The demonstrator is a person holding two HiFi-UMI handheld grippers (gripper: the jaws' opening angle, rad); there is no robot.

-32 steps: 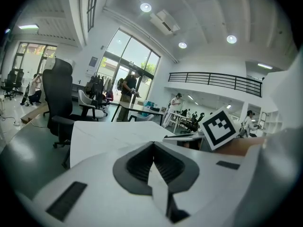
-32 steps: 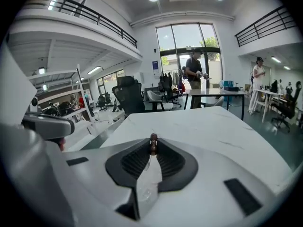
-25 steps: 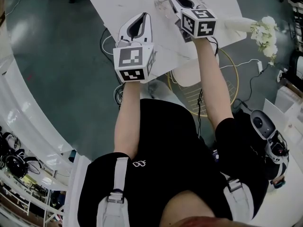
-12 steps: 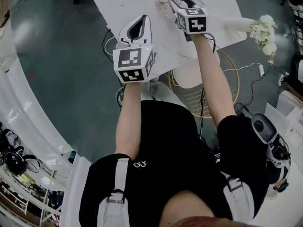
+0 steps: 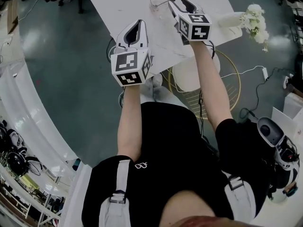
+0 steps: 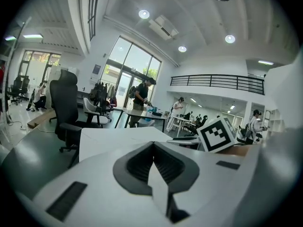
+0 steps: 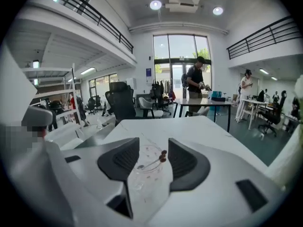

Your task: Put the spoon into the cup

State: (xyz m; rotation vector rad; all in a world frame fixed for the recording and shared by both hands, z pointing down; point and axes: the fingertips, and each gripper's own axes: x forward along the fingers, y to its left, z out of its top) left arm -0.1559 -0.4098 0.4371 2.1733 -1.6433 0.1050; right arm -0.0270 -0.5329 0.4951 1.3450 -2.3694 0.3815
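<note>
A clear glass cup point(image 5: 159, 2) stands on the white table point(image 5: 123, 4). The thin spoon point(image 7: 151, 162) rests inside the cup point(image 7: 142, 178), its dark-tipped handle leaning on the rim. My right gripper point(image 5: 177, 3) hovers just short of the cup, and its jaws are opening. In the right gripper view nothing sits between the pads of the right gripper point(image 7: 154, 144); the cup shows beyond them. My left gripper point(image 5: 137, 26) hangs over the table's near edge, left of the cup. In its own view the left gripper point(image 6: 152, 144) has its jaws meeting, with nothing in them.
A white vase of pale flowers point(image 5: 246, 20) lies at the table's right end. A round white stool with a gold wire frame point(image 5: 199, 74) stands under the near edge. Cables run over the dark floor. An office chair point(image 6: 64, 108) stands beyond the table's left side.
My right gripper's jaws have spread apart and it has drawn back and up a little from the cup. The left gripper has risen slightly too.
</note>
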